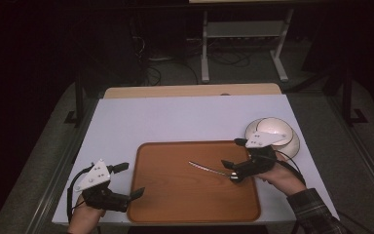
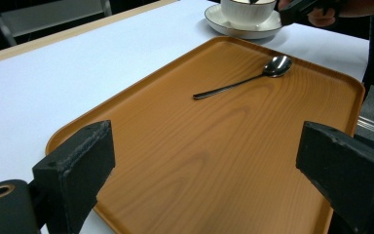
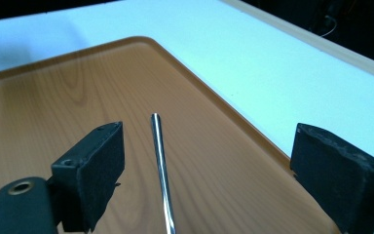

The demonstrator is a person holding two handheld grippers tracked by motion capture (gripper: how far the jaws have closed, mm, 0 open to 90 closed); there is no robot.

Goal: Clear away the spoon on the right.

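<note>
A brown wooden tray [image 1: 175, 195] lies on the white table cover. A metal spoon [image 1: 207, 168] rests on its right half, bowl toward the right edge. My right gripper [image 1: 233, 153] hovers open over the bowl end. In the right gripper view the spoon's handle [image 3: 160, 161] runs between the open jaws of that gripper [image 3: 209, 170], nearer the left one and touching neither. My left gripper [image 1: 131, 179] is open at the tray's left edge and holds nothing. In the left gripper view this gripper [image 2: 207, 180] faces across the tray [image 2: 175, 122] toward the spoon [image 2: 243, 83].
A white cup on a saucer [image 1: 272, 134] stands just off the tray's back right corner, behind my right gripper; it appears as the cup [image 2: 246, 14] in the left gripper view. The white table cover [image 1: 175, 117] stretches behind the tray to a wooden edge [image 1: 190, 90].
</note>
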